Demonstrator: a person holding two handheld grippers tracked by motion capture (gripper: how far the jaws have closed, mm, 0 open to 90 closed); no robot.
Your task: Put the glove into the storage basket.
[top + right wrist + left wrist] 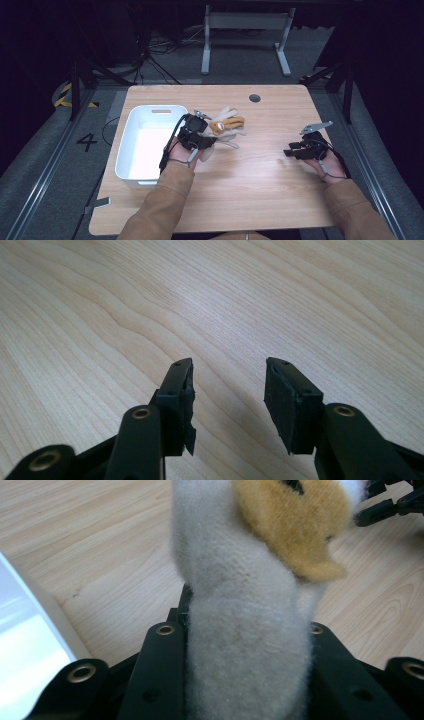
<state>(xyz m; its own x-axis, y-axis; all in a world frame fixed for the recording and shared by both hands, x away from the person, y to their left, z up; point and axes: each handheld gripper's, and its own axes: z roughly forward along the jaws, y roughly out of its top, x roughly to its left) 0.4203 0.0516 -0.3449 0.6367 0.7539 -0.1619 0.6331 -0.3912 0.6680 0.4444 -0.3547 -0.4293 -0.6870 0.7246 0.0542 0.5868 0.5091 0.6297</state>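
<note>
my left gripper [201, 131] is clamping a fuzzy white-and-tan plush toy [227, 128], just at three o'clock of the white plastic bin [131, 165]. my right gripper [228, 405] is hovering with its jaws apart over the pale wooden table [260, 175].

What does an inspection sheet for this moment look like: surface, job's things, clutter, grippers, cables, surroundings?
Surface: light wooden table, with a round grommet hole near the far edge.
Job's things: white bin at the table's left; plush toy, white and tan, right of the bin.
Clutter: nothing seen.
Grippers: left gripper shut on the plush toy, jaws pressed into its white body; right gripper open, holding nothing, low over bare wood.
Cables: one trails from each gripper along the wrist; more lie on the floor beyond the table.
Surroundings: dark room, grey floor, white desk frame behind, a floor mark "4" at left.
</note>
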